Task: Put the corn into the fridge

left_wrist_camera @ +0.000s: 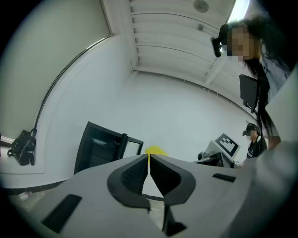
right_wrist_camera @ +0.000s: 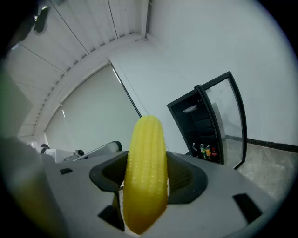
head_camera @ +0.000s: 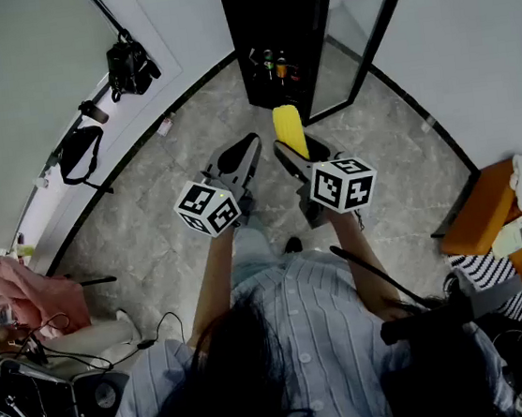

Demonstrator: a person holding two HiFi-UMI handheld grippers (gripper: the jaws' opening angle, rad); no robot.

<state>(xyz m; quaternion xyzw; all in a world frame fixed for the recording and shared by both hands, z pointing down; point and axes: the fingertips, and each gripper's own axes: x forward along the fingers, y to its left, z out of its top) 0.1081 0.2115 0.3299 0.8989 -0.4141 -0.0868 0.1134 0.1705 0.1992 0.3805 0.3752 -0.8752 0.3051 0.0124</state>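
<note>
Fingers [right_wrist_camera: 185, 175] of the right gripper [head_camera: 296, 151] are clamped on the corn [right_wrist_camera: 146, 172]. They stand about as wide as the cob is thick, with one pad on each flank. Both ends stick out past the pads, so the cob's long axis runs across the closing line. In the right gripper view it reads roughly upright.

In the head view the free end of the corn [head_camera: 289, 130] points at the fridge [head_camera: 239, 26]. Exact tilt is hard to call from these angles.

Left gripper [head_camera: 239, 158] is just beside it, on the side away from the fridge door [head_camera: 358, 40]. Its own view shows the tips together with nothing between them. Only the yellow tip of the corn [left_wrist_camera: 156, 150] peeks over them.

Corn is outside the fridge, short of the opening, not touching it. The fridge sits straight ahead of the cob in the head view. In the right gripper view the fridge [right_wrist_camera: 195, 125] sits ahead and off to the right. The door is swung open to the right, so the front is not blocked. Drink cans [head_camera: 274, 64] stand low inside, and a shelf shows above them in the right gripper view.

Judgement:
- The carry is under way and placing is not yet done.
- The right hand is the working one, since it has the cob; the left is no nearer the fridge.
- The next move is a push forward toward the opening. The cob's upper end has to clear the shelf edge and the lower end has to miss the cans.
- Tipping the cob flatter before release would likely help.
</note>
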